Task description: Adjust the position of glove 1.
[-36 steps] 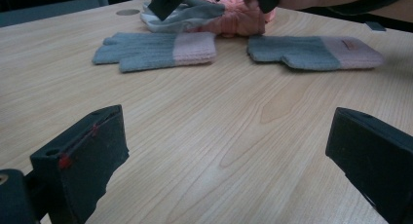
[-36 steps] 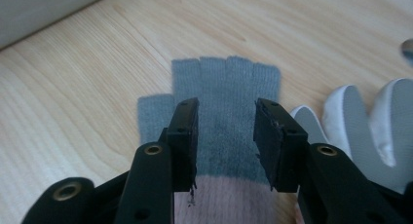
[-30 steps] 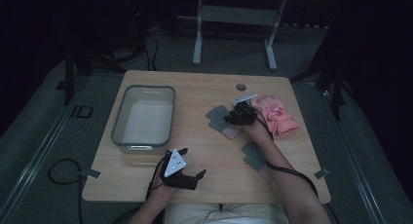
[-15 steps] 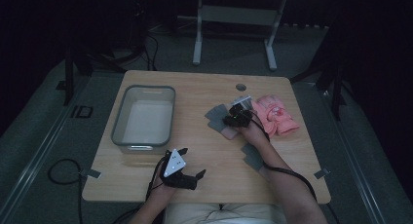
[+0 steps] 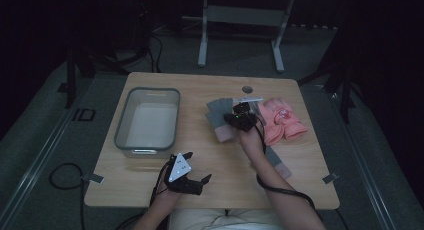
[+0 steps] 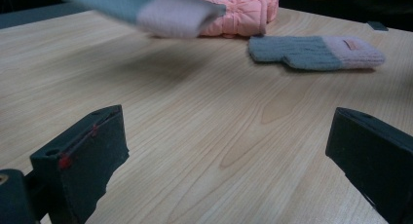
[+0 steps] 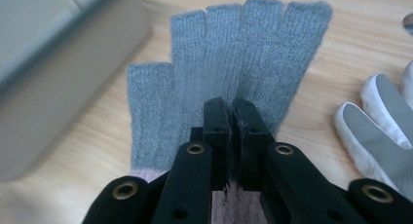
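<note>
A grey knit glove with a pink cuff [image 7: 243, 53] hangs a little above the table, my right gripper [image 7: 233, 112] shut on its palm. From above, that glove [image 5: 218, 121] and the right gripper [image 5: 232, 118] sit mid-table, left of a pink garment [image 5: 280, 121]. In the left gripper view the held glove [image 6: 160, 9] is a blur at the top. The matching grey glove [image 6: 314, 52] lies flat on the wood, and from above it [image 5: 276, 161] lies beside the right forearm. My left gripper [image 5: 198, 166] rests open near the front edge, its jaws [image 6: 226, 129] wide apart with nothing between them.
A grey plastic bin [image 5: 147, 121] stands on the left half of the wooden table [image 5: 200, 90]; its wall [image 7: 53, 63] is close to the held glove. A white and grey glove [image 7: 380, 131] lies just right of it. A round hole [image 5: 247, 89] marks the far edge.
My right gripper has shifted slightly left with the grey glove in it. The left gripper has stayed where it was, open.
</note>
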Demonstrator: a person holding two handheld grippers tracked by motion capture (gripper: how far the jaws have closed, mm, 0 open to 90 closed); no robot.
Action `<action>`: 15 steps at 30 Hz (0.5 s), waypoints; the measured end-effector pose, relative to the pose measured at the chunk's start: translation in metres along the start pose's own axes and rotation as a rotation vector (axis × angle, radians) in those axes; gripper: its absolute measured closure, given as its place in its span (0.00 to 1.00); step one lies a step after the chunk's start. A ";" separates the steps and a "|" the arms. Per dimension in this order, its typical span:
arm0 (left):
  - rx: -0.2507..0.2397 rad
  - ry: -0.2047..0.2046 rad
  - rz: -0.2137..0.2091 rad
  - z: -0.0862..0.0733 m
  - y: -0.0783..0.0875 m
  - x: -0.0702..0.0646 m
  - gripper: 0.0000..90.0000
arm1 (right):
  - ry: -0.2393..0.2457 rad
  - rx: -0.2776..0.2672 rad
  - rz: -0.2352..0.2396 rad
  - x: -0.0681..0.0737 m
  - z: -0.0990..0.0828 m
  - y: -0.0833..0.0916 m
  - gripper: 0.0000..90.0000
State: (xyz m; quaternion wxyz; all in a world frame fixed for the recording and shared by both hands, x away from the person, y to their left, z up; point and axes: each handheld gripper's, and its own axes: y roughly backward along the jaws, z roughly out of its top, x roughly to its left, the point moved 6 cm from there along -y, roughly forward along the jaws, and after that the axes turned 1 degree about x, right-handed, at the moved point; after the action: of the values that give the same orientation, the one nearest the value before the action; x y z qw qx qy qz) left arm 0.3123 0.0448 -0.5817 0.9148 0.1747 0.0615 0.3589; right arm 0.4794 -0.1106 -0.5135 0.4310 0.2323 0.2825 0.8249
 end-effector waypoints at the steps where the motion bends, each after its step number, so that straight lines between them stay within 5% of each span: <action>1: -0.001 0.001 0.000 0.000 0.000 0.000 0.01 | -0.011 -0.013 -0.007 0.005 0.000 0.006 0.95; 9: -0.001 -0.002 0.006 0.000 0.000 0.000 0.01 | -0.120 -0.108 -0.040 0.035 -0.019 0.049 0.95; 12: -0.003 0.003 0.007 0.000 0.000 0.001 0.01 | -0.172 -0.130 -0.085 0.037 -0.040 0.053 0.95; 15: -0.003 0.006 0.005 0.000 0.000 0.001 0.01 | -0.217 -0.096 -0.091 0.041 -0.066 0.045 0.95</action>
State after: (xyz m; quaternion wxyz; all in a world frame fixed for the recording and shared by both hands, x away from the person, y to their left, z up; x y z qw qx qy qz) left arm 0.3128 0.0452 -0.5816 0.9139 0.1724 0.0632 0.3620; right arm 0.3907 -0.1150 -0.5267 0.5067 0.2862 0.2047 0.7871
